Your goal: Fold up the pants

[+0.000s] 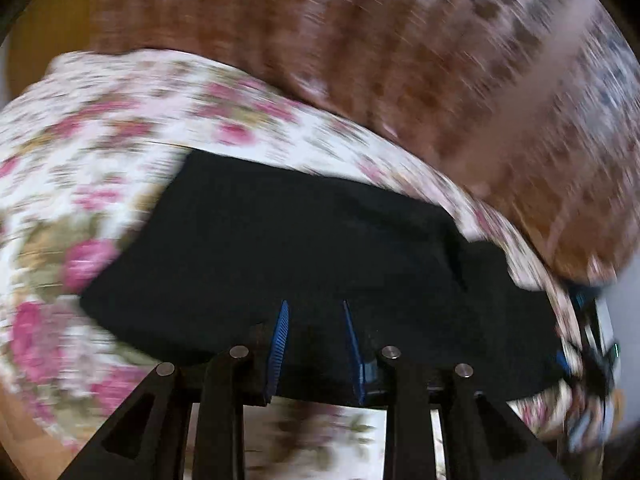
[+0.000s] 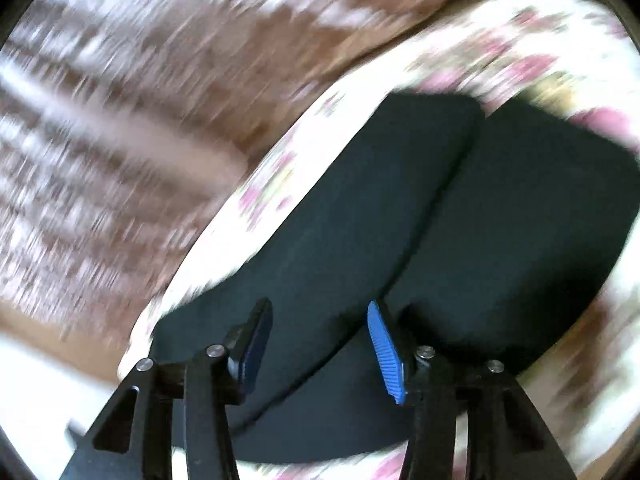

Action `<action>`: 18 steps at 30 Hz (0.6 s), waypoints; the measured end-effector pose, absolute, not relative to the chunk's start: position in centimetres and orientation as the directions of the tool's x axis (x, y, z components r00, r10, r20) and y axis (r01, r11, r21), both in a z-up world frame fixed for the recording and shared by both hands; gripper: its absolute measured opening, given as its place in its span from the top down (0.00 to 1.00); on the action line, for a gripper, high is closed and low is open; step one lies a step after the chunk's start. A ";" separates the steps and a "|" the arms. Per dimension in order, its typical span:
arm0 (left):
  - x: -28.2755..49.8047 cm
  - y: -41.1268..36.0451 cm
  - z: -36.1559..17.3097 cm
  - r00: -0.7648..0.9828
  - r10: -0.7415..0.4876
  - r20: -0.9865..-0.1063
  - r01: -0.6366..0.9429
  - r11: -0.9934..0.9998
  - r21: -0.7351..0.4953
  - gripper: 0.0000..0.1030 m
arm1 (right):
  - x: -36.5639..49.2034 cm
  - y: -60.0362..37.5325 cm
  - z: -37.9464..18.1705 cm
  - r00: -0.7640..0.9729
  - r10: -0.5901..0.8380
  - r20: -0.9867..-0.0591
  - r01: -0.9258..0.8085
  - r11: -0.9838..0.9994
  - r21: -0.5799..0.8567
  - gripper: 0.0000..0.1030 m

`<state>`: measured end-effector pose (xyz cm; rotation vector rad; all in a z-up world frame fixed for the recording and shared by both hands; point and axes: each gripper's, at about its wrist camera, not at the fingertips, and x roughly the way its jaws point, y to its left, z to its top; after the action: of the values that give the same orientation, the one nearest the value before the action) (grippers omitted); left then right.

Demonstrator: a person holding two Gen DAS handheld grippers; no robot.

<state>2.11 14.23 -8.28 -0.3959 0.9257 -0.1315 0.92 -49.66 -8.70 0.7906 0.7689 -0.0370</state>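
The black pants (image 1: 304, 240) lie folded into a compact dark slab on a floral cloth (image 1: 100, 152) printed with pink roses on white, which covers the round table (image 1: 36, 420); a strip of the table's wooden edge shows at the lower left of the left wrist view. In the right wrist view the pants (image 2: 400, 216) show two thick folded halves lying side by side, meeting along a long crease that runs from upper right down toward the lower left, with the flowered cloth (image 2: 280, 168) showing as a rim around them. The left gripper (image 1: 314, 308) hangs over the near edge of the pants, its blue ribbed fingers (image 1: 280, 332) parted by a narrow gap with nothing pinched between them; only the flat dark fabric lies below. The right gripper (image 2: 320, 312) is over the near end of the pants close to the crease, its fingers (image 2: 386, 352) spread noticeably wider and likewise released, holding nothing. At the far right of the left wrist view the other gripper's body (image 1: 600, 344) appears, blurred, at the table's rim. Beyond the table a brown patterned rug (image 1: 400, 60) covers the floor, smeared heavily by motion blur in both views, so its pattern cannot be made out.
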 end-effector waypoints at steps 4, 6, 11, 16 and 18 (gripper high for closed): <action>3.1 10.1 -9.4 0.538 -0.325 -0.778 0.021 0.928 -0.373 0.73 | 3.2 -55.4 -9.4 0.764 0.154 -0.627 0.403 0.645 0.650 0.37; 3.5 8.8 -9.9 0.519 -0.329 -0.789 0.036 0.931 -0.364 0.73 | 4.8 -57.4 -10.0 0.751 0.110 -0.652 0.458 0.624 0.633 0.37; 4.1 7.5 -10.6 0.493 -0.338 -0.802 0.046 0.930 -0.363 0.73 | 7.7 -60.7 -11.6 0.743 0.096 -0.662 0.507 0.565 0.651 0.39; 4.8 7.3 -11.1 0.477 -0.335 -0.812 0.032 0.931 -0.365 0.73 | 9.2 -61.5 -11.8 0.752 0.110 -0.650 0.500 0.549 0.670 0.42; 5.1 7.2 -11.2 0.473 -0.332 -0.816 0.028 0.932 -0.362 0.73 | 10.0 -62.2 -12.5 0.743 0.127 -0.658 0.506 0.538 0.675 0.58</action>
<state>5.05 7.15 -11.24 -0.3188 1.0596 -0.2247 9.99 -62.24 -12.46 0.9968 0.7251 -0.2503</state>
